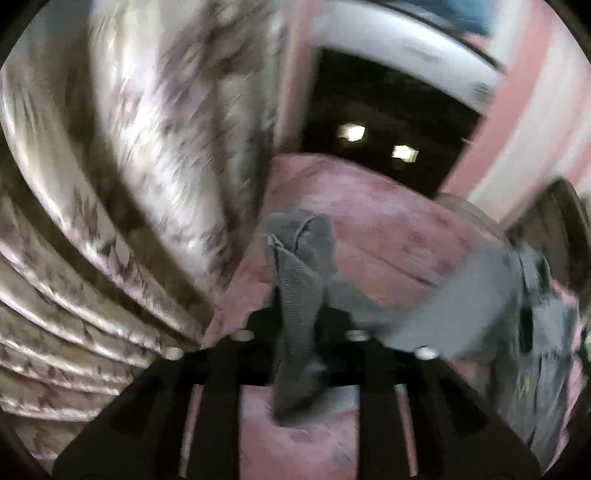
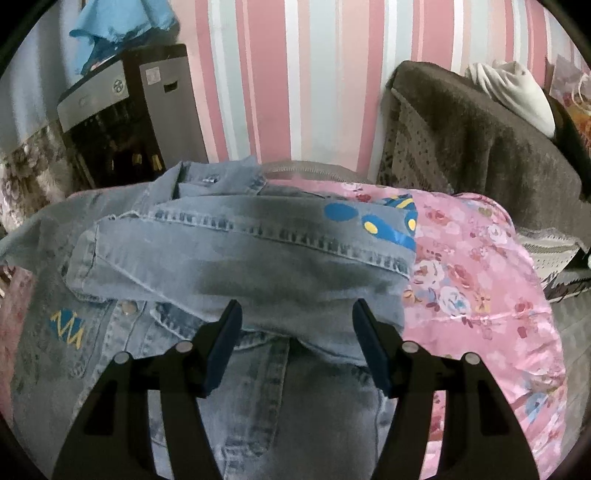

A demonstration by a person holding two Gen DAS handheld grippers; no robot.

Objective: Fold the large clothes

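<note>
Jacket: light blue faded denim jacket [image 2: 236, 258] with blue-and-yellow painted patches, spread over the pink floral bedcover [image 2: 480, 280], collar toward the striped wall, one sleeve folded across the front.

Left hand-held gripper: [image 1: 299, 314] pinched tight on a bunched fold of grey-blue denim [image 1: 295, 295], cloth sticking up between the black fingers [image 1: 260, 321] and hanging below them; rest of the jacket trailing off to the right of that view, heavily blurred.

Right hand-held gripper: [image 2: 297, 325] jaws apart, roughly halfway, hovering just over the folded sleeve near the jacket's middle; nothing between the dark pads [image 2: 225, 343], no grip on anything.

Bed: pink cover showing bare on the right side, jacket taking up the left and centre.

Background: pink, white and grey striped wallpaper [image 2: 295, 74], black-and-silver appliance [image 2: 125, 110] with a bright blue cloth [image 2: 118, 29] on top at left, dark brown fuzzy blanket [image 2: 480, 136] over furniture at right.
</note>
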